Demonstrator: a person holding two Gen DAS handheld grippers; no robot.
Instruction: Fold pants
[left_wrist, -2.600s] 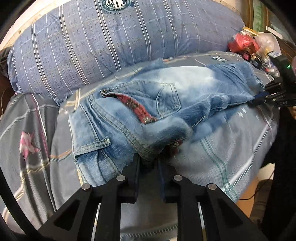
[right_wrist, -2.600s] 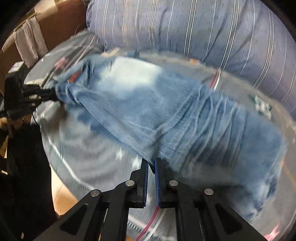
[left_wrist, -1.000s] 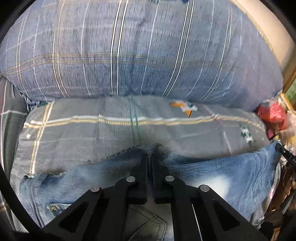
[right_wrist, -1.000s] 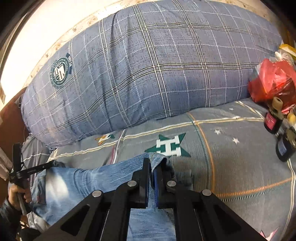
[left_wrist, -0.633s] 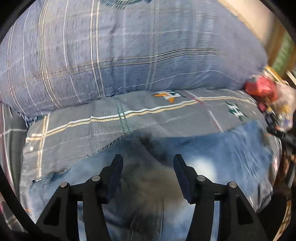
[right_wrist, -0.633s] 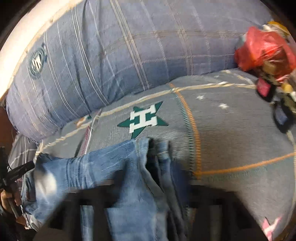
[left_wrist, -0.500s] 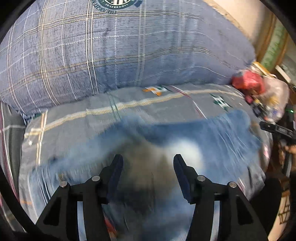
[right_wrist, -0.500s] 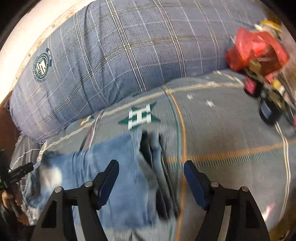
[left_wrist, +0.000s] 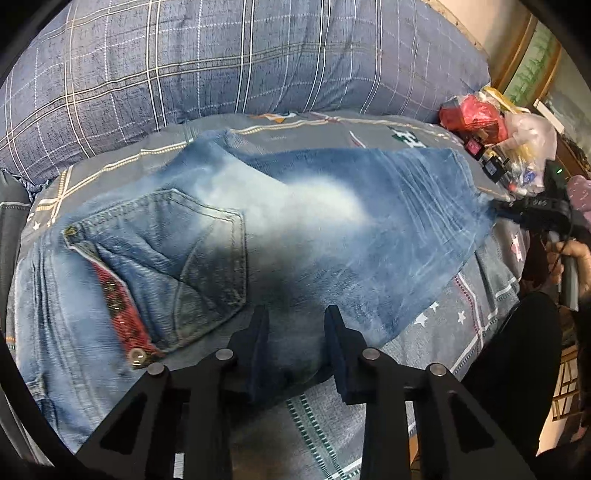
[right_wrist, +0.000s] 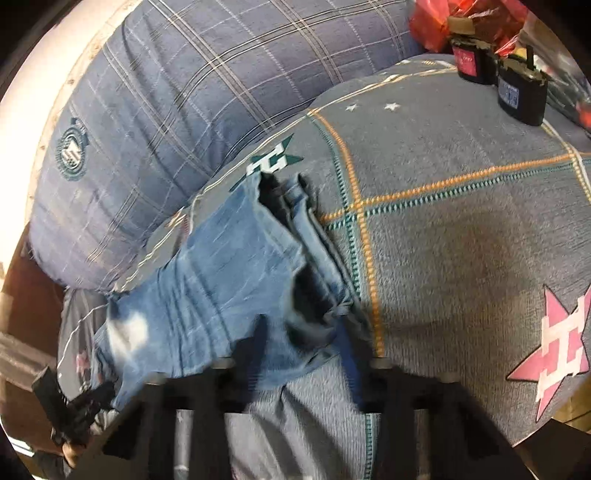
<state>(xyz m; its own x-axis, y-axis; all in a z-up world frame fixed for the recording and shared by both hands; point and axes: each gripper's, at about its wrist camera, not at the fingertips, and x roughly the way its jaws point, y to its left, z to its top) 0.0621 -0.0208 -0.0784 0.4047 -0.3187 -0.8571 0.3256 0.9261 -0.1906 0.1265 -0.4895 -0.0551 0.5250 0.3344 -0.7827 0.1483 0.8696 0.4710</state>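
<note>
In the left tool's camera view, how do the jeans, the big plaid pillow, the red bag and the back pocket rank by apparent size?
1-2. jeans and plaid pillow: alike; the jeans lie nearer and the pillow is cut off, so unsure.
3. back pocket.
4. red bag, though it sits farther away.

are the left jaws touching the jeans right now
Cannot tell. In the left wrist view the left gripper is open with its jaws spread over the jeans, but no gap or contact shows plainly.
</note>
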